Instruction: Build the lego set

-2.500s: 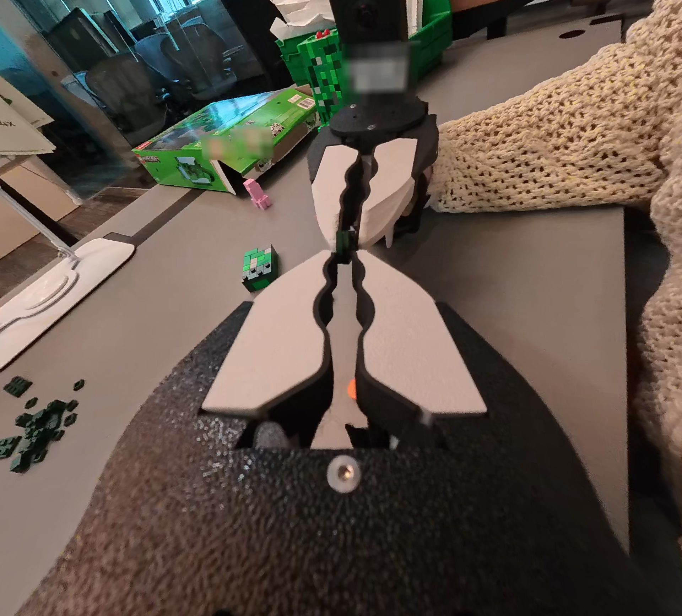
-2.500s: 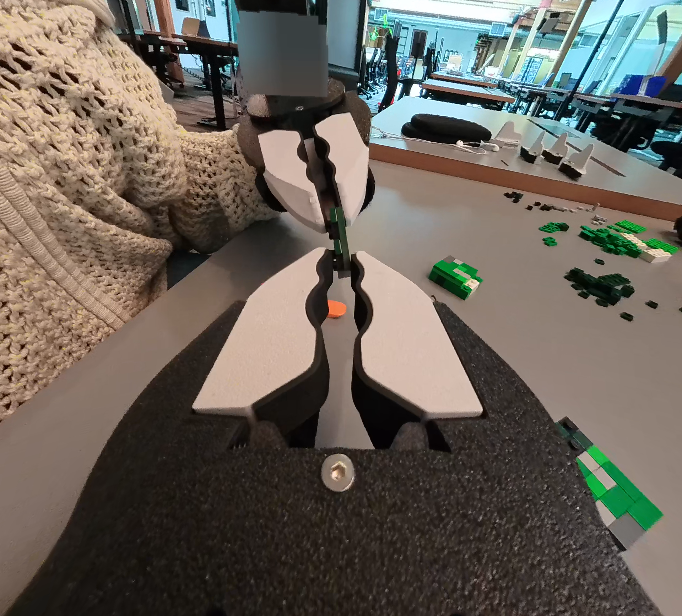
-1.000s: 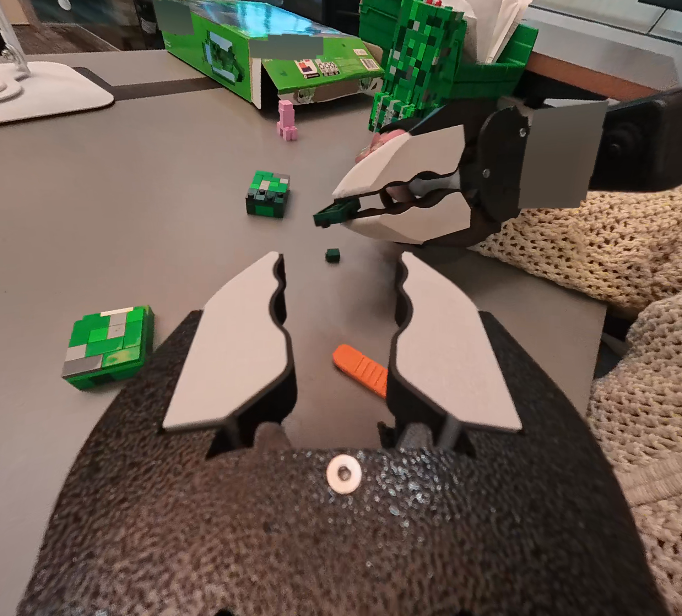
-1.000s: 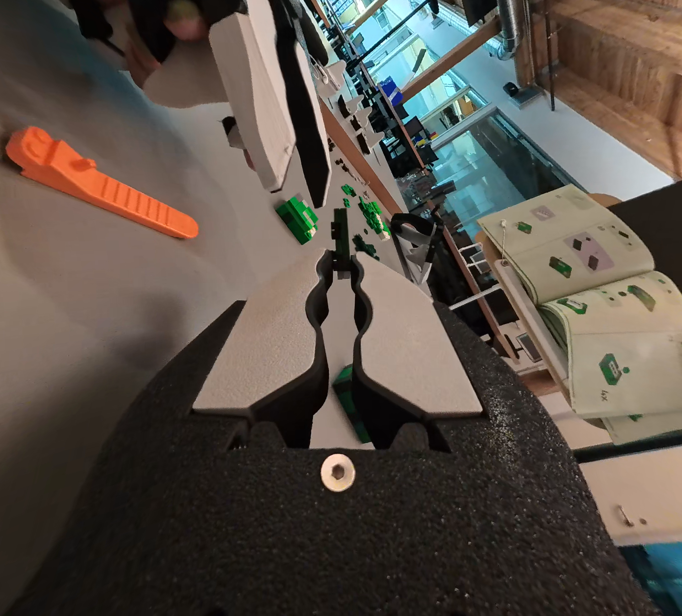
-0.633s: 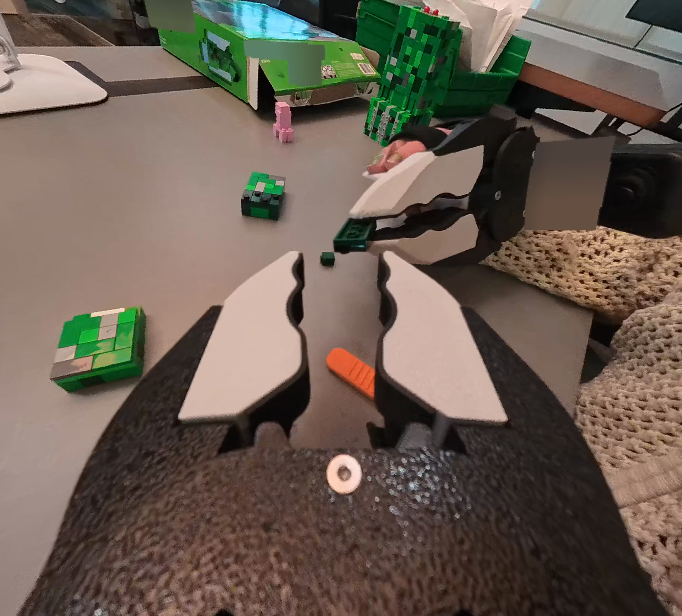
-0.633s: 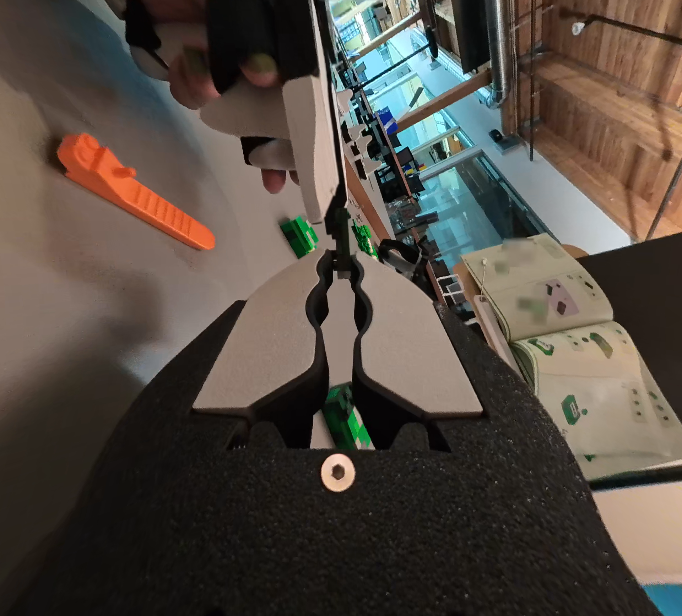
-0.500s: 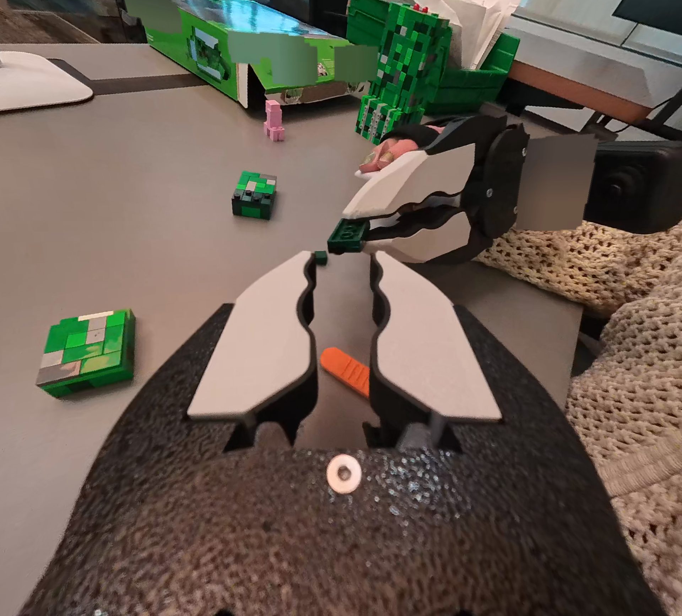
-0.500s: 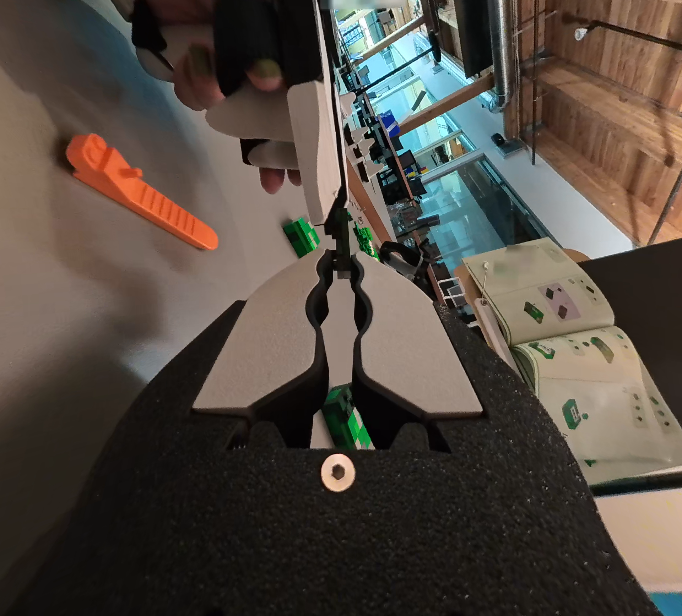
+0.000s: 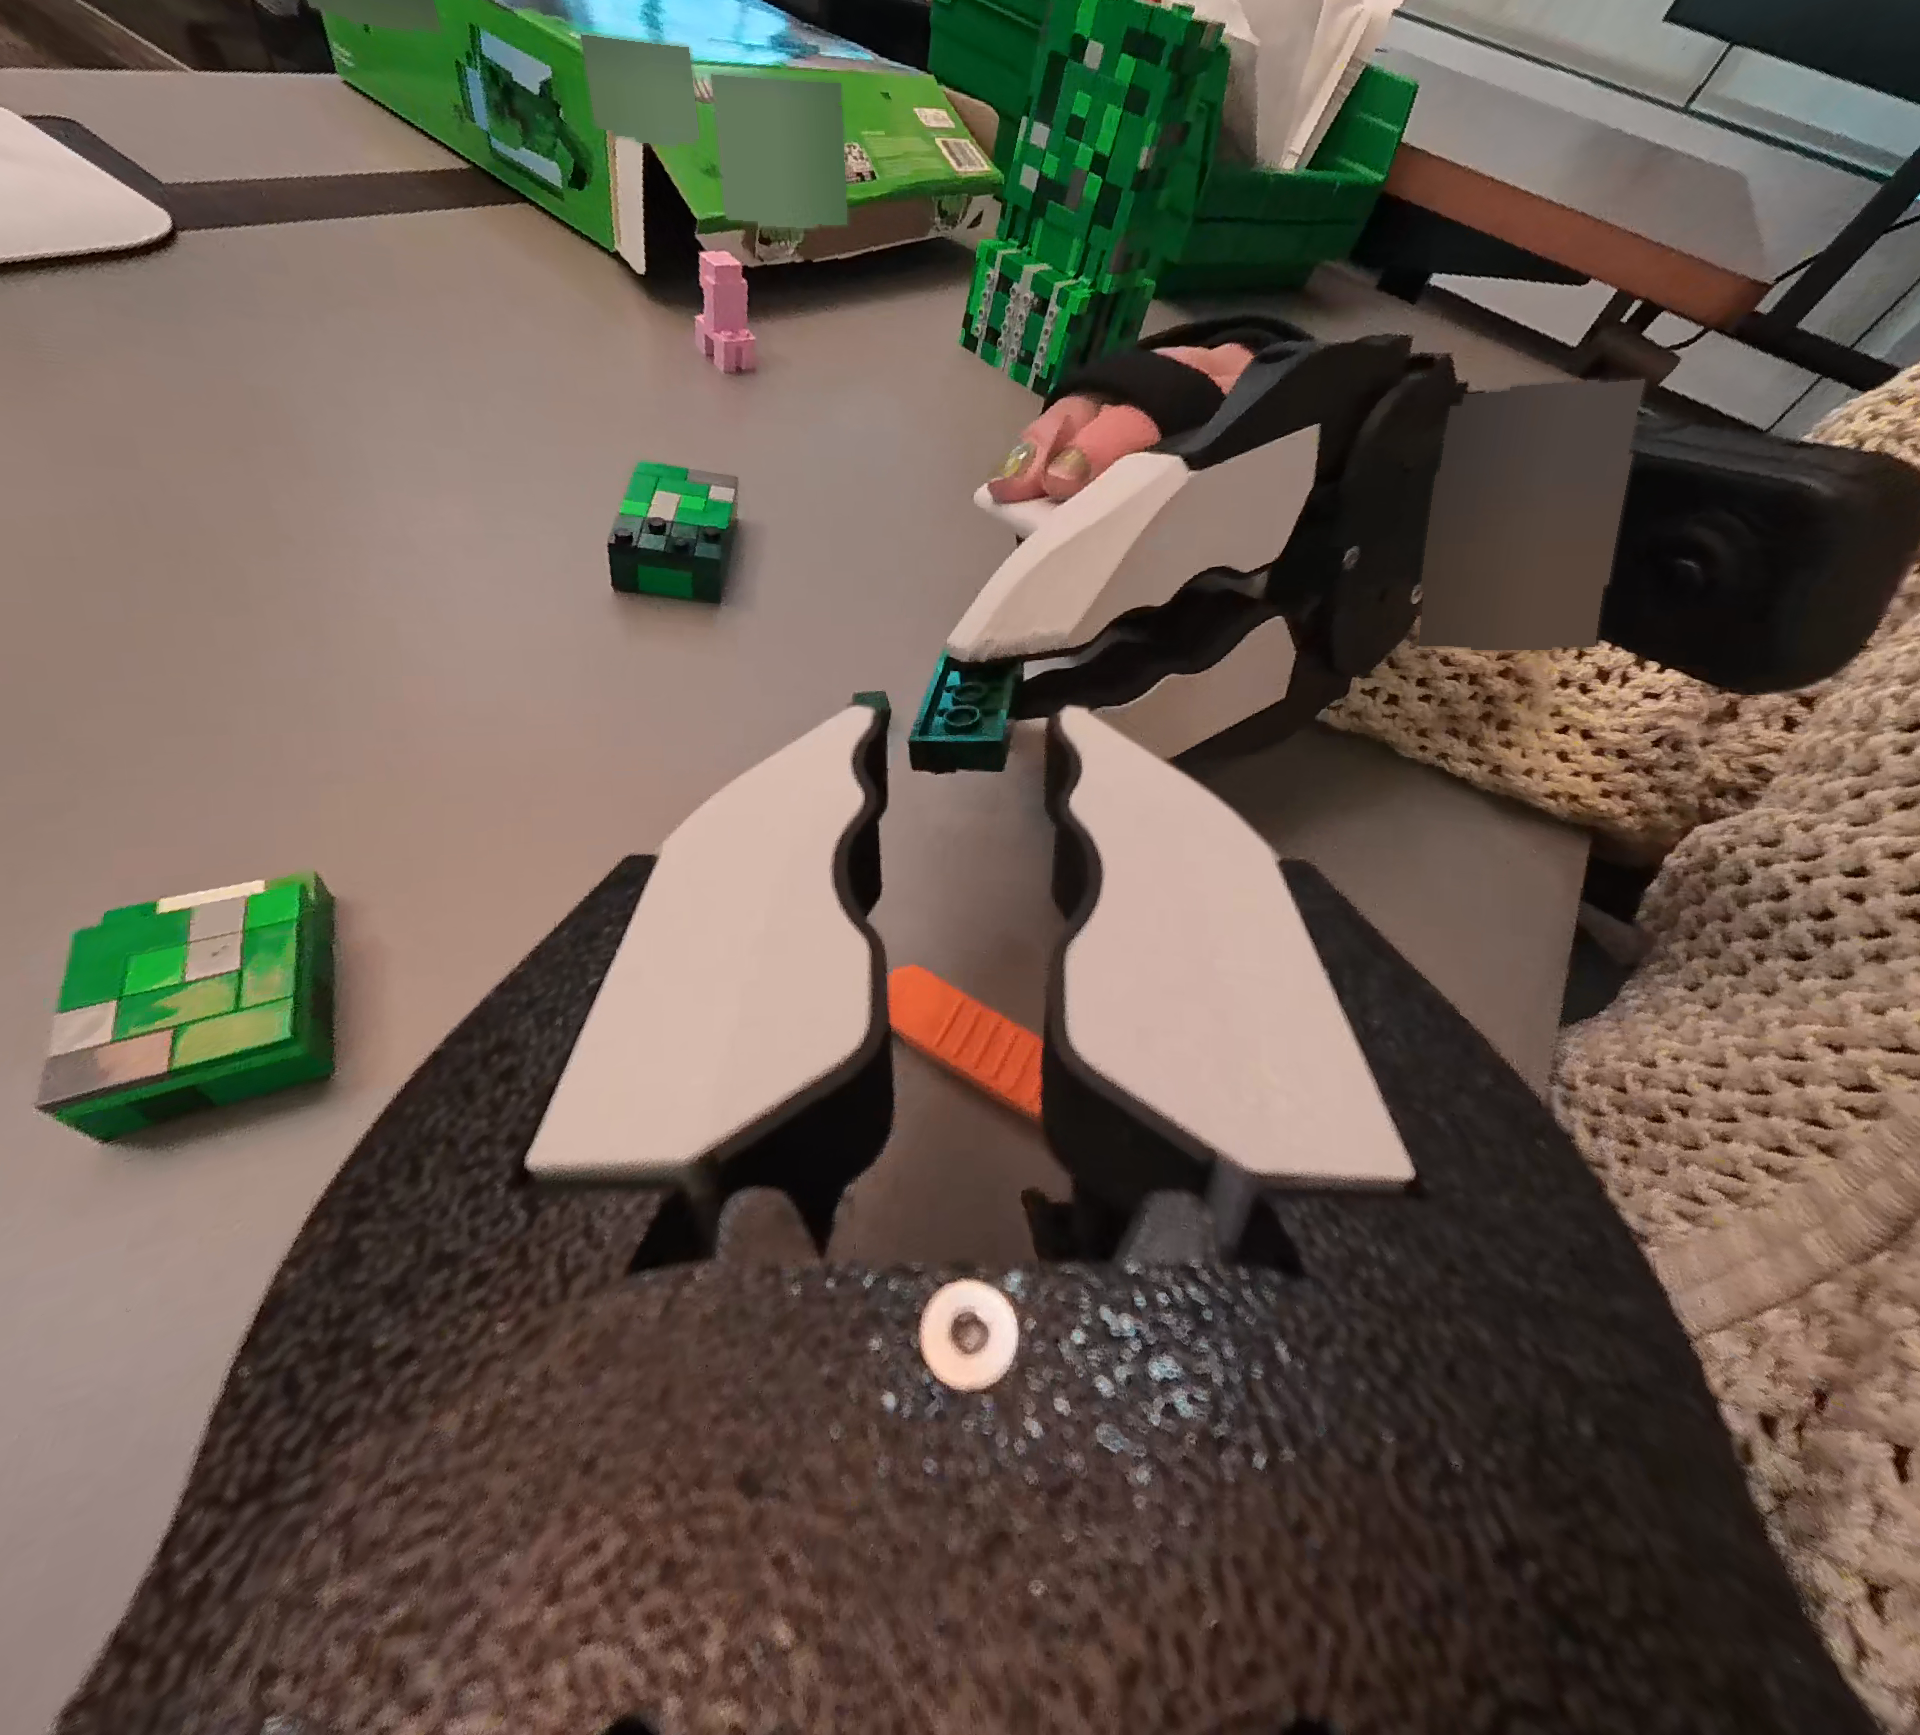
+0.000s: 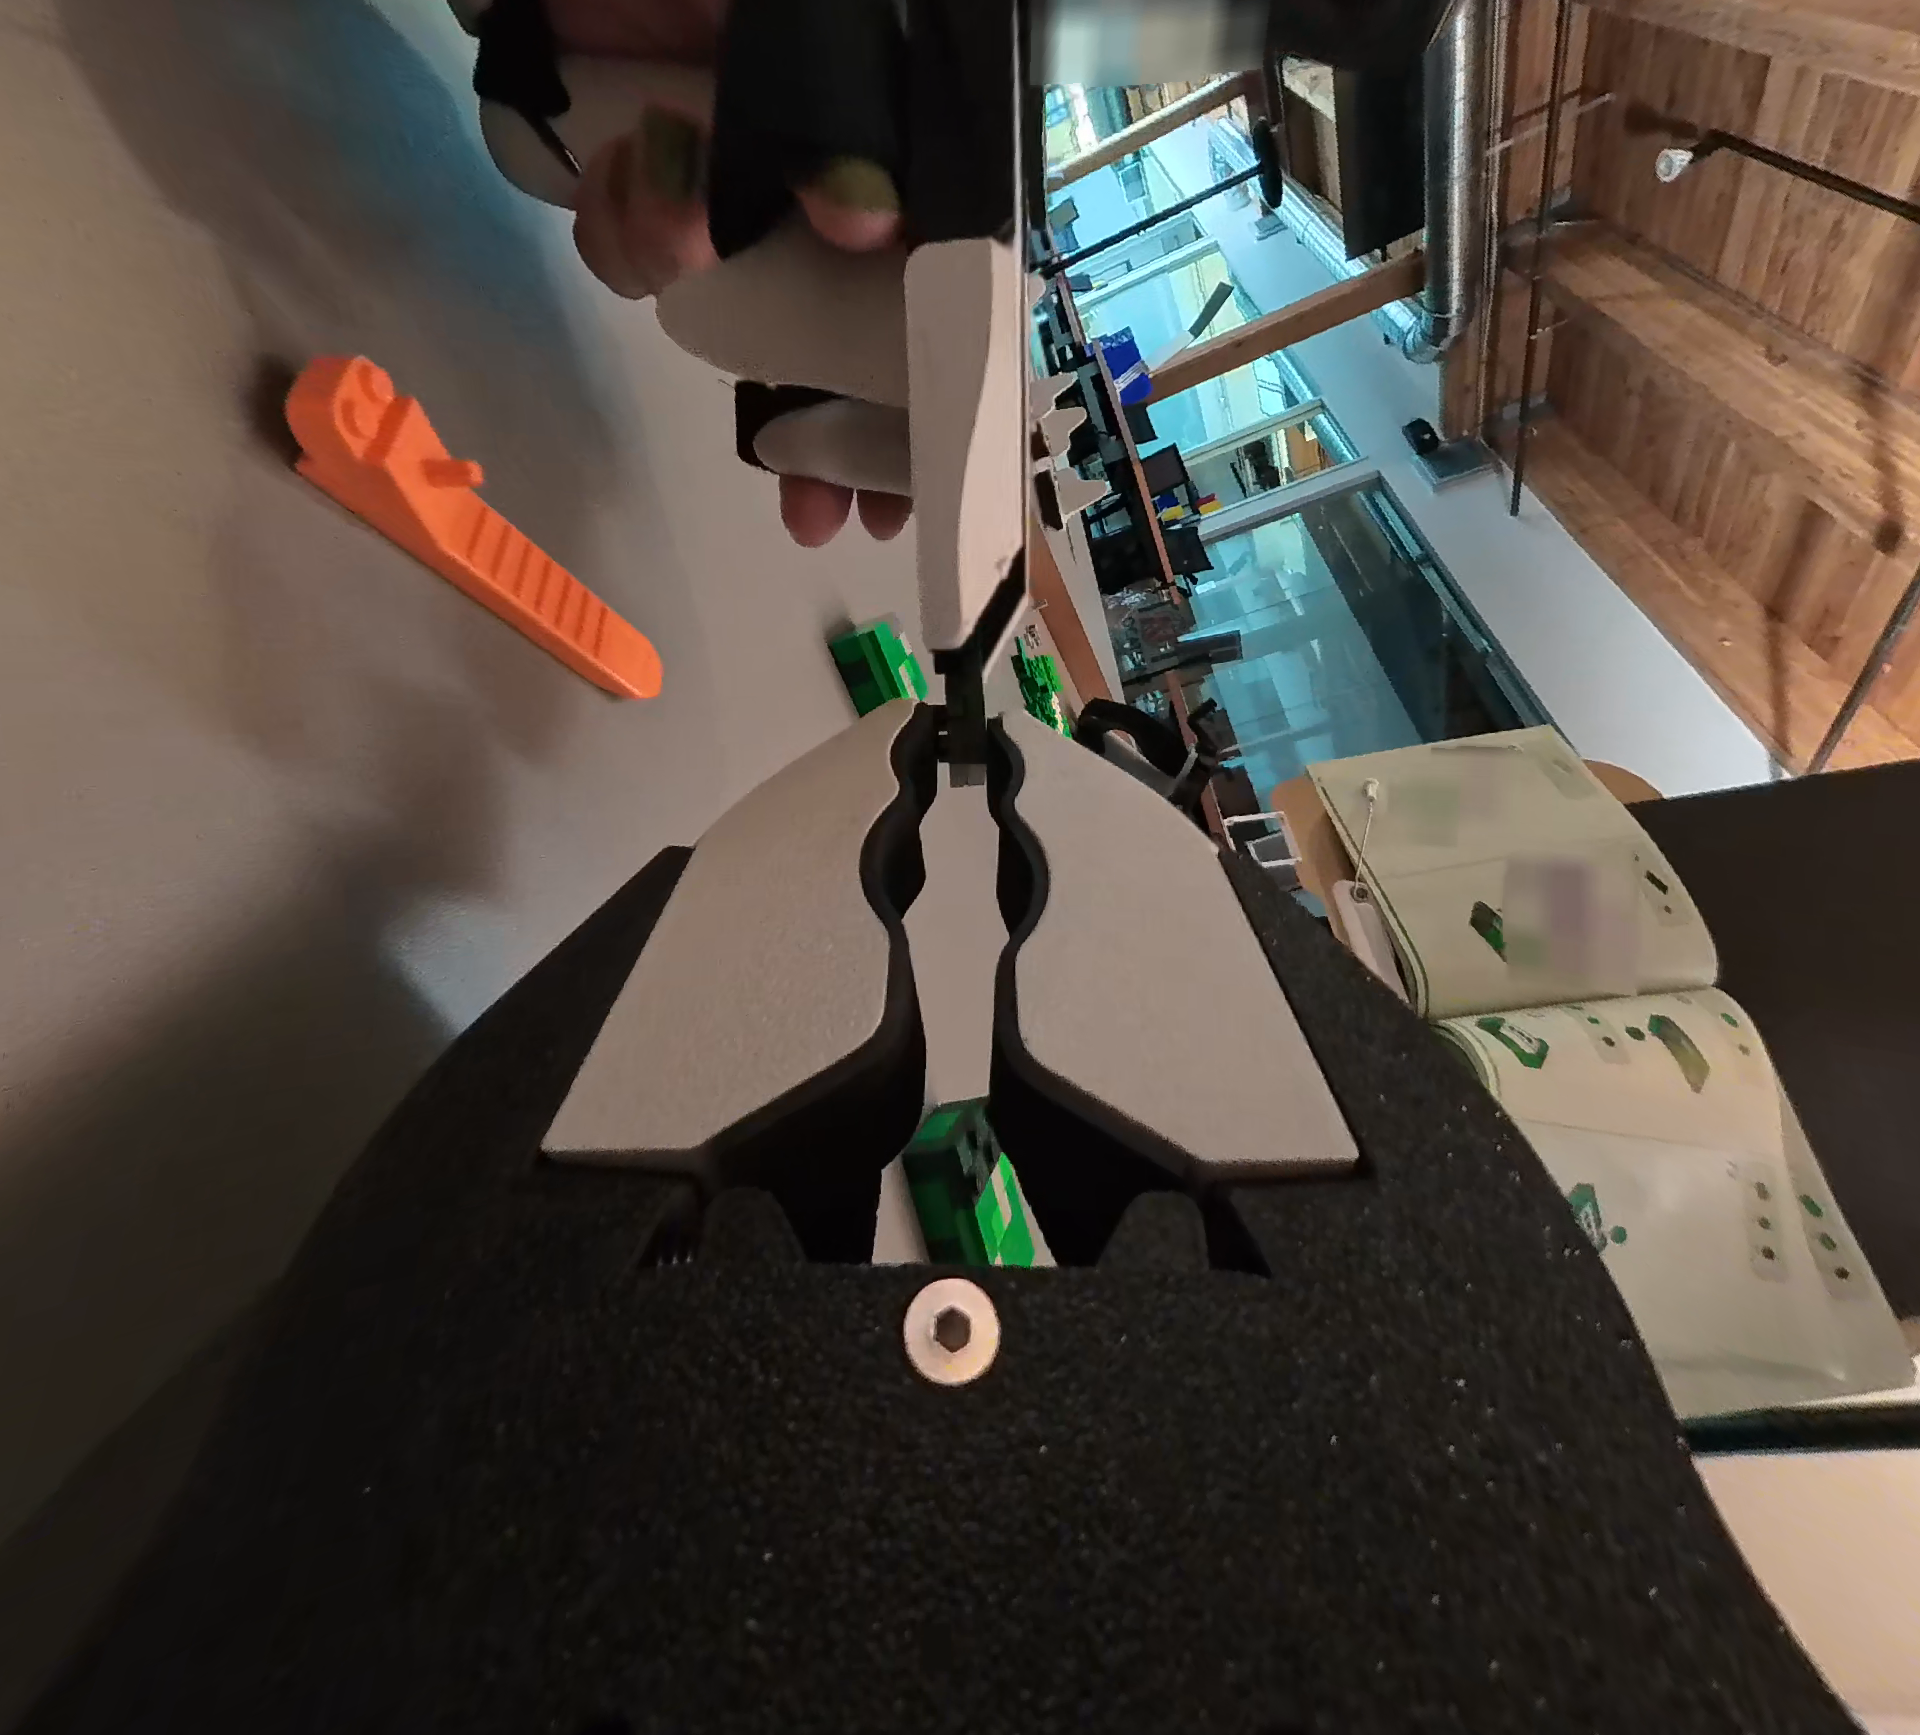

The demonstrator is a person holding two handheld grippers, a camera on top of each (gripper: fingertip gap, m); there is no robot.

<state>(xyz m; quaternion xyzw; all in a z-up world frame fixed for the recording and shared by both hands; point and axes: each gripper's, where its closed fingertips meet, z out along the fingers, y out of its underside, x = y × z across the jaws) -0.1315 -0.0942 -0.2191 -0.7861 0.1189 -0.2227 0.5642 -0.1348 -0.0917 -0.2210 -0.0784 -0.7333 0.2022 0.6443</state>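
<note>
No readable text anywhere.

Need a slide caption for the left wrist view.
Open left hand-held gripper approaches a dark green plate clamped by the right hand-held gripper.

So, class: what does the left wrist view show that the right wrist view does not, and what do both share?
Only the left wrist view: the green box, the pink figure and the tall green model.

Only the right wrist view: the open instruction booklet.

Both: the orange tool and the dark green plate held in the right claw, with the left claw open around it.
</note>
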